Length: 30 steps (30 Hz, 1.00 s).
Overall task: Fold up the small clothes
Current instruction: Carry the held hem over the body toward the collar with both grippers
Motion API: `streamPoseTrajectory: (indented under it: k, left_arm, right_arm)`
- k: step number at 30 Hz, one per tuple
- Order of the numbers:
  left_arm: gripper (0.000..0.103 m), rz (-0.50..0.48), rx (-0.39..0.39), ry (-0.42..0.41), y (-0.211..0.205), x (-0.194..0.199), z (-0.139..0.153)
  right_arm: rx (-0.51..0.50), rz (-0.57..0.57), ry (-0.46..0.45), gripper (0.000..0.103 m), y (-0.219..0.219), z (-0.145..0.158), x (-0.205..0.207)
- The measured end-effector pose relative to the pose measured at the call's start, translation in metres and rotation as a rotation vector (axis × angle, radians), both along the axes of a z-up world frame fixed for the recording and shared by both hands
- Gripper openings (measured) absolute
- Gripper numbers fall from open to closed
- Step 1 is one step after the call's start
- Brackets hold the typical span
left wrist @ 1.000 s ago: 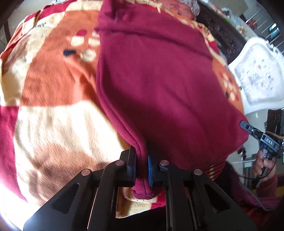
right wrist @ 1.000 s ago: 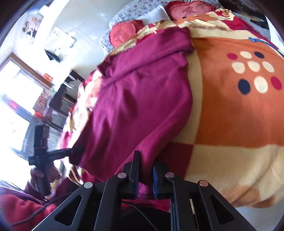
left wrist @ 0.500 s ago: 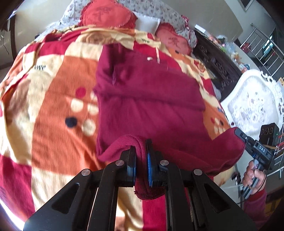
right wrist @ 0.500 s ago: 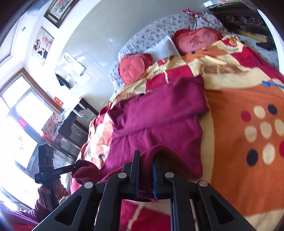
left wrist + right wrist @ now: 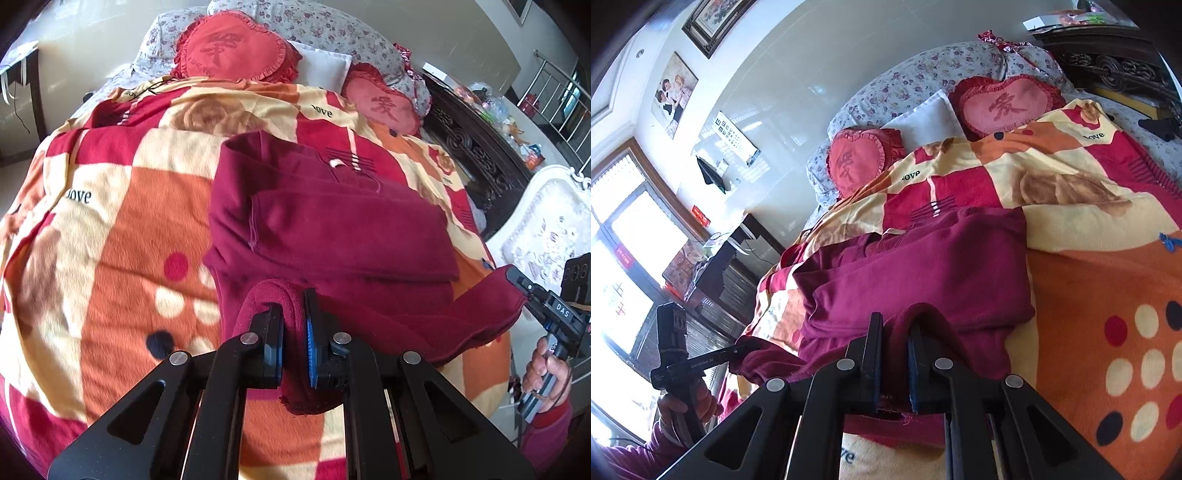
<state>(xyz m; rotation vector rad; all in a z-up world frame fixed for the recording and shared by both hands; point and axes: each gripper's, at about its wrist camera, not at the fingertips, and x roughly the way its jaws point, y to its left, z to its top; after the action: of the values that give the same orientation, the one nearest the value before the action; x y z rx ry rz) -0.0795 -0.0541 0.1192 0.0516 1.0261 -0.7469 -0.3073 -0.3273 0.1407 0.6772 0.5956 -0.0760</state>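
A maroon fleece garment lies on the patterned blanket, its far part folded across. My left gripper is shut on the near left corner of the hem and holds it raised over the garment. My right gripper is shut on the other hem corner of the garment, also lifted. The right gripper also shows in the left wrist view, pinching the cloth at the right edge. The left gripper shows in the right wrist view, pinching it at the left.
Two red heart cushions and a white pillow lie at the head of the bed. A dark carved bed frame and a white chair stand at the right. A dark cabinet and windows are at the left.
Both grippers have lifted the near hem and carried it forward toward the head of the bed. The views have tilted up and now show the cushions and wall.
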Motion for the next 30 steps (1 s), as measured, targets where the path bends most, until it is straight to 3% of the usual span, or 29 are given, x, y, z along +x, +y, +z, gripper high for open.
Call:
streamPoseTrajectory:
  k: [10,30]
  left_arm:
    - [0.008,0.014,0.007,-0.014,-0.013,0.019,-0.002]
    - [0.008,0.04,-0.012,-0.1,-0.062,0.068,0.028]
  right_arm:
    - [-0.022,-0.014,0.024,0.01,-0.012,-0.002,0.019]
    - [-0.06,-0.079,-0.005,0.01,-0.052,0.014,0.061]
